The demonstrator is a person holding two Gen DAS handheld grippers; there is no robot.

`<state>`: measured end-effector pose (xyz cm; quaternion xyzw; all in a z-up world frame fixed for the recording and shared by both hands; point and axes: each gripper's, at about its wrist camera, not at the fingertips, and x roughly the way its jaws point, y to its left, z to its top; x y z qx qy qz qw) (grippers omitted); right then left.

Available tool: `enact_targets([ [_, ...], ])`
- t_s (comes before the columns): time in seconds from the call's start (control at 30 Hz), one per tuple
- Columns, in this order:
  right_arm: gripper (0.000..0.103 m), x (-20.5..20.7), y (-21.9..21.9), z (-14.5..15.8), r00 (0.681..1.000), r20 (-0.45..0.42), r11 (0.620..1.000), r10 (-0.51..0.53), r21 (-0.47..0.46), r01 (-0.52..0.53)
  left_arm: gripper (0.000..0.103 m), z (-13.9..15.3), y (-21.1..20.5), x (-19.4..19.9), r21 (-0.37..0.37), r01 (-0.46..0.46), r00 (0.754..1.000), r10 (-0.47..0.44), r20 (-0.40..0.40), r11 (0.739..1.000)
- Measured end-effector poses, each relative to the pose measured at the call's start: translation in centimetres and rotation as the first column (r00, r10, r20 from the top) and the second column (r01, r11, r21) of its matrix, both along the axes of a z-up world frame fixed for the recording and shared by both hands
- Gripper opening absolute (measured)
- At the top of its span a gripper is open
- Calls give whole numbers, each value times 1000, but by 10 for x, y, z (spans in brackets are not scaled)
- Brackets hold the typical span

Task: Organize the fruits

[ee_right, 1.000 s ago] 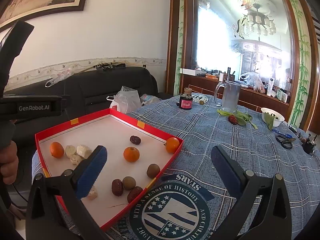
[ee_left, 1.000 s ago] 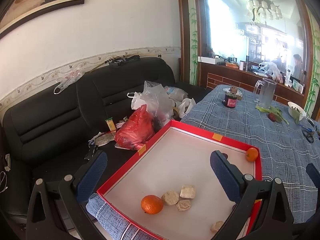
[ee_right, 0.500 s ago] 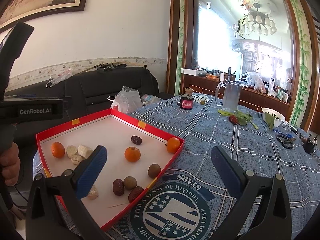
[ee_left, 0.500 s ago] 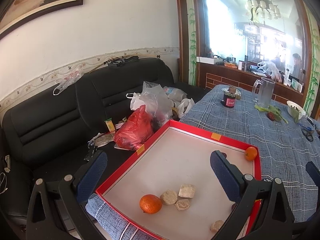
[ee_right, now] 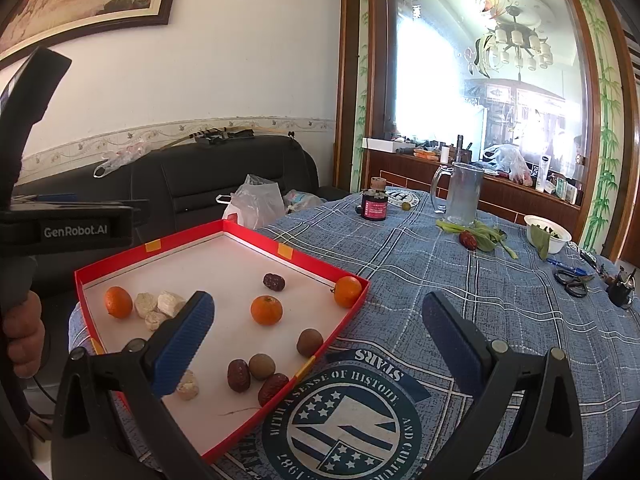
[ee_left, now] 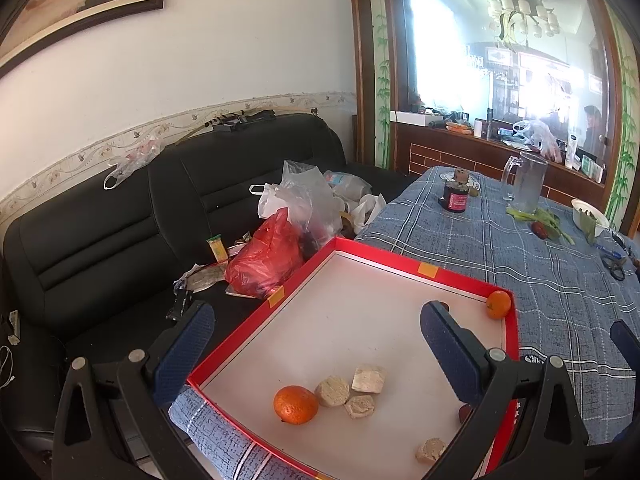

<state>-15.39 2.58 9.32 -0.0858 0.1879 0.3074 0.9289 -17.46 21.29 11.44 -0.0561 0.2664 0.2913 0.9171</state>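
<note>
Lying corner-on, red tray (ee_right: 347,311) diagonal.

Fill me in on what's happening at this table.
A person holds a gripper in each hand over a red tray on the table. The left gripper and right gripper are both open and empty. Three oranges, dark dates, brown round fruits and pale chunks lie scattered in the tray, unsorted.
</note>
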Motion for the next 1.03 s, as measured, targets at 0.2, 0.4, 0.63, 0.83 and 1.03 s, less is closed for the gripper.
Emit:
enact_targets([
  [0.2,103,0,1,0,1000,2,1000,0,-1,0,103,0,0,0,-1,2,1000,-2,0,1000],
  [0.4,103,-1,3,1,1000,6,1000,2,-3,-2,103,-1,0,2,-3,3,1000,-3,-4,1000],
  [0.63,103,-1,4,1,1000,8,1000,3,-5,-3,103,-3,-1,2,-1,4,1000,-4,-7,1000],
  [0.83,103,-2,4,1,1000,10,1000,6,-8,-6,103,-4,2,3,-22,7,1000,-7,-13,1000],
  [1.03,103,1,1,4,1000,5,1000,2,4,-2,103,-4,-1,5,-15,15,1000,-15,-23,1000],
])
